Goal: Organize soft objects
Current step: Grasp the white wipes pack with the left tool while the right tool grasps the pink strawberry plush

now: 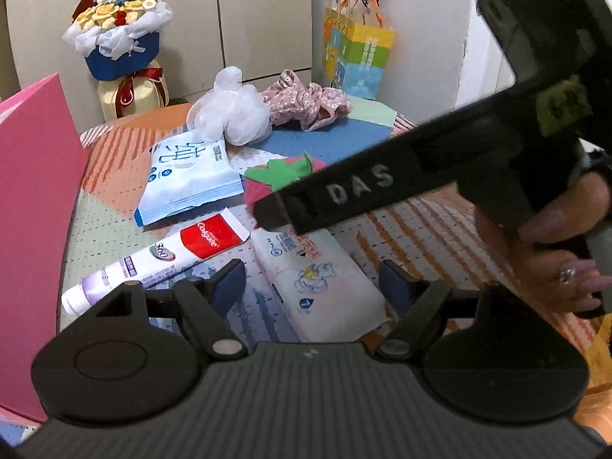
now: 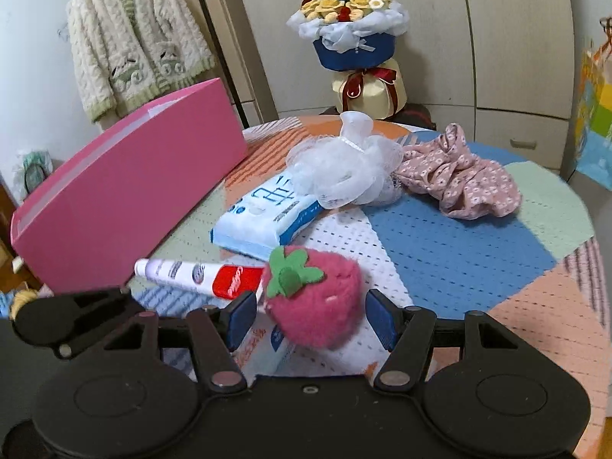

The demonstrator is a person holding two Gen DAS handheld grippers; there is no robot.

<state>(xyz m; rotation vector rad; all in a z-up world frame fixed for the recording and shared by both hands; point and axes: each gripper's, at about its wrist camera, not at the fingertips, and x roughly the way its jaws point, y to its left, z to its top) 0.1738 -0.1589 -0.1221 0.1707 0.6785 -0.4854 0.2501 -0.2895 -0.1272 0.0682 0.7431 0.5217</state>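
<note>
Between the spread pads of the right tool (image 2: 310, 319) sits the plush strawberry (image 2: 315, 298), neither pad touching it in the right wrist view, so that tool is released and grasping nothing. It lies partly on a white tissue pack (image 2: 264, 344) and against the red end of the toothpaste tube (image 2: 202, 273). Closing from here could go wrong in 2 ways: the left pad looks close enough to the tube to catch it too, and the round, fluffy strawberry may squirt forward if pinched near its edge instead of across its middle.

From the left wrist view, the left tool (image 1: 311, 287) is also released, hovering over the tissue pack (image 1: 321, 287) with nothing gripped. The right tool's arm (image 1: 382, 183) crosses just ahead of it, so the 2 tools could knock together if both close in.

Other soft things, a white mesh puff (image 2: 344, 172) and a floral cloth (image 2: 463, 179), rest farther back on the desk (image 2: 459, 252). The pink box (image 2: 126, 199) stands at the left, and the puff's mesh could snag.
</note>
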